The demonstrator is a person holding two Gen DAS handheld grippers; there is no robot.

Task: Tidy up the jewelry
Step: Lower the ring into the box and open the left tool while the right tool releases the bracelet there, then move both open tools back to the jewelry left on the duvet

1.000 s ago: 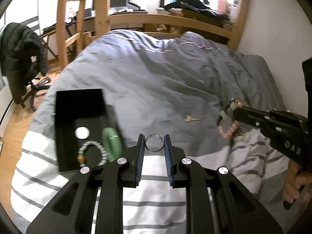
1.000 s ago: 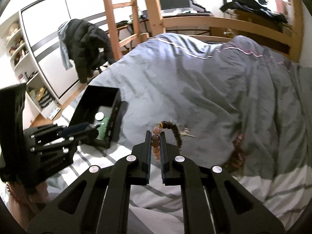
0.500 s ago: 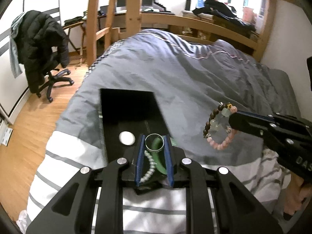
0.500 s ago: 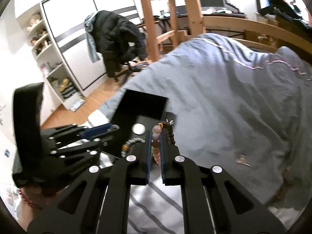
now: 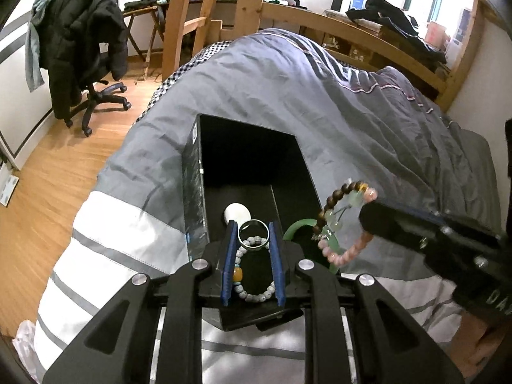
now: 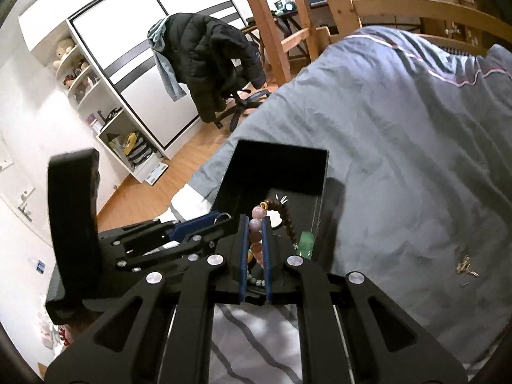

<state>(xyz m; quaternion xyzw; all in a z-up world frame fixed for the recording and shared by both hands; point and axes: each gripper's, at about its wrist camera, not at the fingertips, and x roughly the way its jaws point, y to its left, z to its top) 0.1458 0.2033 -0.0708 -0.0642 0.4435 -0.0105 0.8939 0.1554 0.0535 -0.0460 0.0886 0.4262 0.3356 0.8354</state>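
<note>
A black open box [image 5: 195,172] sits on the bed. It holds a grey bead bracelet [image 5: 252,294], a green bangle [image 5: 296,228] and a white round piece [image 5: 236,212]. My left gripper [image 5: 253,228] is shut on a silver ring [image 5: 253,239] and holds it over the box. My right gripper [image 6: 255,220] is shut on a pink and brown bead bracelet [image 6: 256,224], also over the box; the bracelet shows in the left wrist view [image 5: 348,220] at the box's right edge.
A small gold piece of jewelry [image 6: 464,265] lies on the grey duvet [image 6: 400,121] right of the box. A chair with a black jacket [image 5: 76,41] stands on the wooden floor to the left. A wooden ladder [image 5: 188,19] is behind the bed.
Both grippers have swung left over the black box, carrying the ring and the bead bracelet. The box now lies right under both.
</note>
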